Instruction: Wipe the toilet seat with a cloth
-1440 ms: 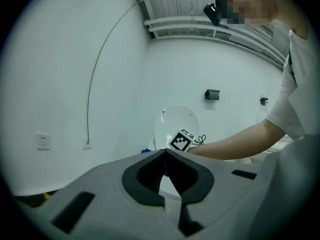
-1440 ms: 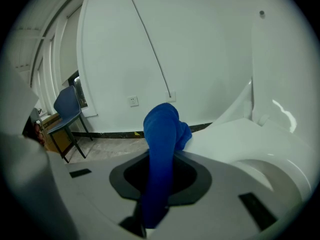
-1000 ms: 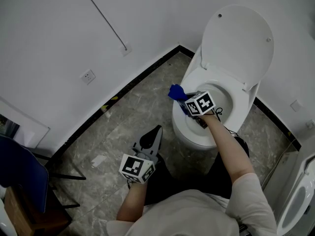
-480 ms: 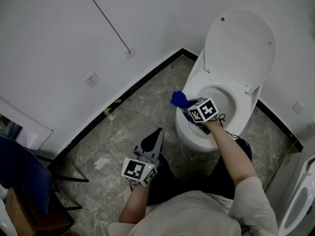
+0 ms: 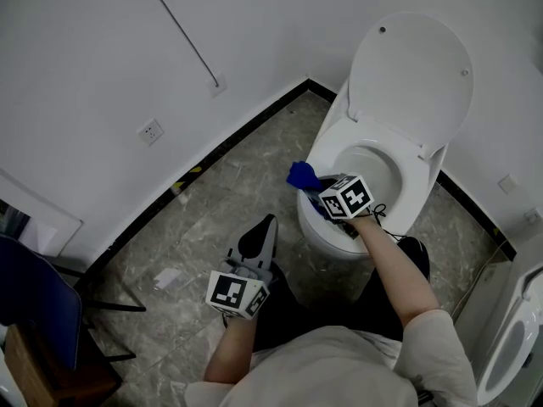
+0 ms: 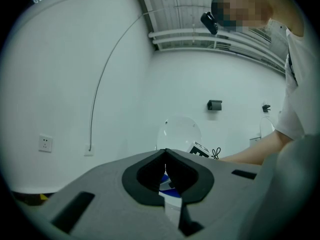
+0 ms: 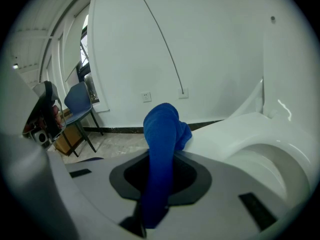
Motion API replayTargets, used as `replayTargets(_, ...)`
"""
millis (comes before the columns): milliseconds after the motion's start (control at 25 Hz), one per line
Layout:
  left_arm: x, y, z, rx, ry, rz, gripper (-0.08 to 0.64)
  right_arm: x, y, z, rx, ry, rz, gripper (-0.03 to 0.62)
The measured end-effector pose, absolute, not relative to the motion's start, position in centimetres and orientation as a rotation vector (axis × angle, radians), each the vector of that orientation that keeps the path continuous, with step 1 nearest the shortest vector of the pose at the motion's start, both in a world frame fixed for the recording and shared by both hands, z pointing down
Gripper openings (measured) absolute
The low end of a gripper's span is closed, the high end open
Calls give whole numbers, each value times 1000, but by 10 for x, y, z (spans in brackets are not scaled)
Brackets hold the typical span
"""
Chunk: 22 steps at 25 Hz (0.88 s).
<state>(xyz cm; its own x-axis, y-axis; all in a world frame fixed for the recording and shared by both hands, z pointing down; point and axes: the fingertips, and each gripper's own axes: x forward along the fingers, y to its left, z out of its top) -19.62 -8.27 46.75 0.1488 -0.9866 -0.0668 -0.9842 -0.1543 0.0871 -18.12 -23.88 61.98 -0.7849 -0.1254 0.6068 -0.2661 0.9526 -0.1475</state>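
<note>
A: Entry, right gripper (image 7: pixel 160 170). Jaw state?

B: Clamped on the cloth (image 7: pixel 163 129). A blue strip runs up between the jaws and ends in a bunched wad past the tips.

A: Cloth position relative to the toilet seat (image 5: pixel 422 170)?

B: Wad sits at the seat's front-left outer edge, as the head view has it, the far end from the hinge. In the right gripper view it lies against that rim. The gripper body reaches across the front edge of the seat, with the person's forearm behind it.

A: Lid (image 5: pixel 413 75)?

B: Raised, leaning back toward the wall. Bowl opening exposed, seat ring down.

A: Left gripper (image 6: pixel 165 165)?

B: Jaws together, tips meeting, nothing held between them. Through the slit below the tips, only a sliver of blue and white from things farther off.

A: Its location?

B: Over the stone-pattern floor (image 5: pixel 212 210), well apart from the toilet, near the person's knee. It points roughly toward the toilet; its own view shows the lid and the other gripper's marker cube ahead.

A: Surroundings, for the record?

B: Wall socket (image 5: pixel 151 131) above the dark skirting, a thin conduit (image 5: pixel 182 32) running down the wall, a blue chair (image 5: pixel 38 303) at the floor's left edge.
</note>
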Motion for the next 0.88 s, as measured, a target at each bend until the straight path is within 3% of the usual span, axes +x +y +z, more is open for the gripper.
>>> replayTargets(880,-187,-81,481,2388,-1891,-152,9,-175,-219,621,321,-2443,331,68)
